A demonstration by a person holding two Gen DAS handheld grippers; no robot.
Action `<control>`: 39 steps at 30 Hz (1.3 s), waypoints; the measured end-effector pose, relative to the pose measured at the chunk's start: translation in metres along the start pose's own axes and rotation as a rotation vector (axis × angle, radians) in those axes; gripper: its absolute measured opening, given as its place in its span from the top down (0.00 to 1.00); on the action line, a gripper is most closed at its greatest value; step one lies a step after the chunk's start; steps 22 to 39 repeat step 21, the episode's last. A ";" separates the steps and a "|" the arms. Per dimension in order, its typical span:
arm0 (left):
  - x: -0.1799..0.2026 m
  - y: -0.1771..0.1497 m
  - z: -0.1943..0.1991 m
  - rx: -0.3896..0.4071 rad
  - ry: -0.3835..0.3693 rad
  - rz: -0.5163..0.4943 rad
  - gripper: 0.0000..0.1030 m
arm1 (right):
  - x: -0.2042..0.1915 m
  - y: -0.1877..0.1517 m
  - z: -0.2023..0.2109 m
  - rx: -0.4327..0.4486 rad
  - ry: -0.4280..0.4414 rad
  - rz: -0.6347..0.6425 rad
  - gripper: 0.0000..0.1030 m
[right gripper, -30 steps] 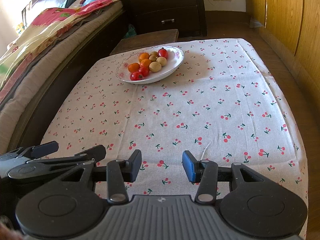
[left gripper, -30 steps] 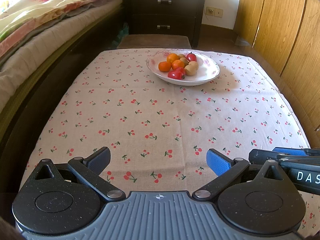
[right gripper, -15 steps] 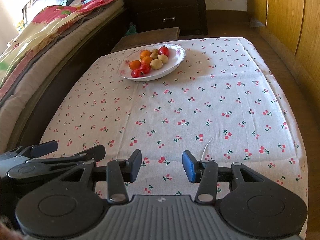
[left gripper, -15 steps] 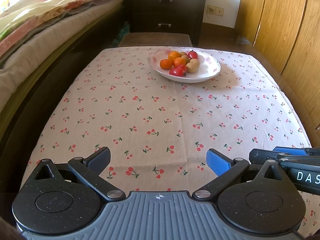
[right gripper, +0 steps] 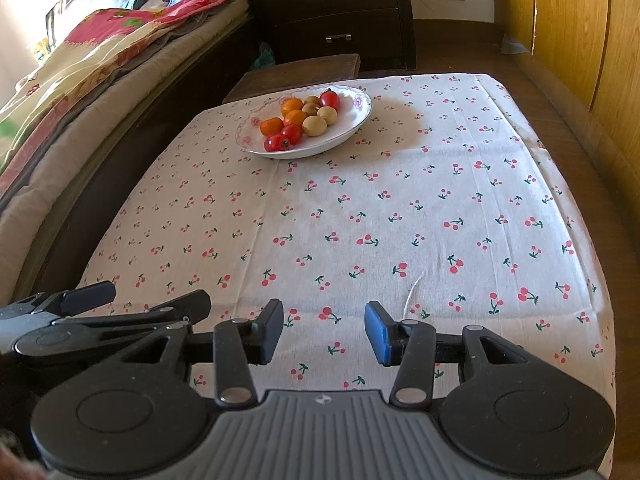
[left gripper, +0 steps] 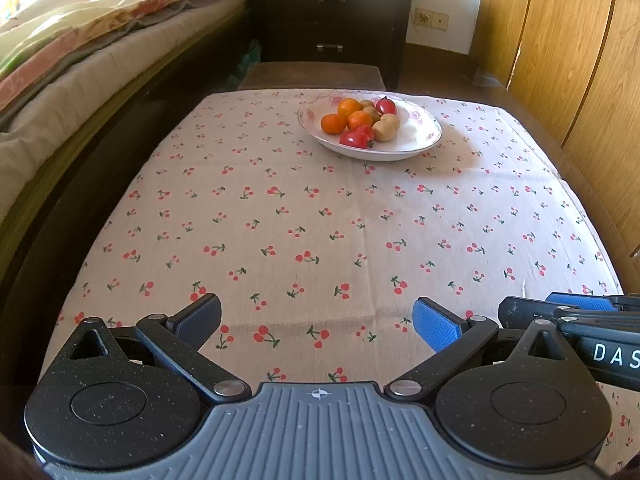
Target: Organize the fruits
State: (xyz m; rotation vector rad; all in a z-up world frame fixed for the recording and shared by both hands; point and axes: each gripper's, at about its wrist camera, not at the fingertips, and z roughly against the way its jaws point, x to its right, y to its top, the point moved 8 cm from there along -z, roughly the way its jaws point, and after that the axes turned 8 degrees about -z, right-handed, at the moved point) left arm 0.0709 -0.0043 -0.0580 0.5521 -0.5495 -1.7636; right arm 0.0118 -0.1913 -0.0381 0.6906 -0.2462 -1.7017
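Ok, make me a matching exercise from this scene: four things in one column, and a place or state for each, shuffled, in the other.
Things:
1. plate
2. red tomato
3. left gripper
4. dark nightstand

Places or states:
A. fingers spread wide, nothing between them
B. past the far end of the table, by the wall
C. on the cherry-print tablecloth, far end
D. in the plate, on its near side

Pairs: 1-C, 2-D, 3-A, 4-B
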 end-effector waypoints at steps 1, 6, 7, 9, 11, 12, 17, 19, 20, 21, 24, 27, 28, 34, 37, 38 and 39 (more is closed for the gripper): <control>0.000 -0.001 0.000 -0.001 0.000 0.000 0.00 | 0.000 0.000 0.000 0.000 0.000 0.001 0.56; 0.000 -0.001 0.000 -0.001 0.000 0.001 0.00 | -0.001 -0.001 0.001 0.001 -0.001 0.001 0.56; 0.000 -0.002 0.001 -0.001 0.000 0.001 0.00 | 0.000 -0.001 0.001 0.001 -0.001 0.001 0.56; 0.000 -0.003 0.001 -0.002 0.000 0.001 0.00 | 0.000 -0.001 0.001 0.000 -0.001 0.001 0.56; 0.000 -0.005 0.002 -0.003 0.001 0.000 0.00 | -0.001 -0.003 0.001 -0.001 -0.002 0.002 0.56; 0.000 -0.005 0.003 -0.004 0.001 -0.001 0.00 | -0.001 -0.003 0.002 -0.001 -0.002 0.002 0.56; 0.000 -0.007 0.005 -0.007 0.003 -0.006 0.00 | 0.000 -0.008 0.004 -0.002 -0.003 0.004 0.56; 0.000 -0.007 0.005 -0.009 0.002 -0.006 0.00 | 0.000 -0.009 0.005 -0.003 -0.004 0.005 0.56; 0.000 -0.007 0.005 -0.008 0.002 -0.006 0.00 | 0.000 -0.009 0.005 -0.002 -0.004 0.005 0.56; -0.001 -0.007 0.005 -0.008 0.002 -0.006 0.00 | 0.000 -0.010 0.006 -0.002 -0.004 0.005 0.56; -0.001 -0.007 0.005 -0.008 0.002 -0.006 0.00 | 0.000 -0.010 0.006 -0.002 -0.004 0.005 0.56; -0.001 -0.007 0.005 -0.008 0.002 -0.006 0.00 | 0.000 -0.010 0.006 -0.002 -0.004 0.005 0.56; -0.001 -0.007 0.005 -0.008 0.002 -0.006 0.00 | 0.000 -0.010 0.006 -0.002 -0.004 0.005 0.56; -0.001 -0.007 0.005 -0.008 0.002 -0.006 0.00 | 0.000 -0.010 0.006 -0.002 -0.004 0.005 0.56; -0.001 -0.007 0.005 -0.008 0.002 -0.006 0.00 | 0.000 -0.010 0.006 -0.002 -0.004 0.005 0.56; -0.001 -0.007 0.005 -0.008 0.002 -0.006 0.00 | 0.000 -0.010 0.006 -0.002 -0.004 0.005 0.56; -0.001 -0.007 0.005 -0.008 0.002 -0.006 0.00 | 0.000 -0.010 0.006 -0.002 -0.004 0.005 0.56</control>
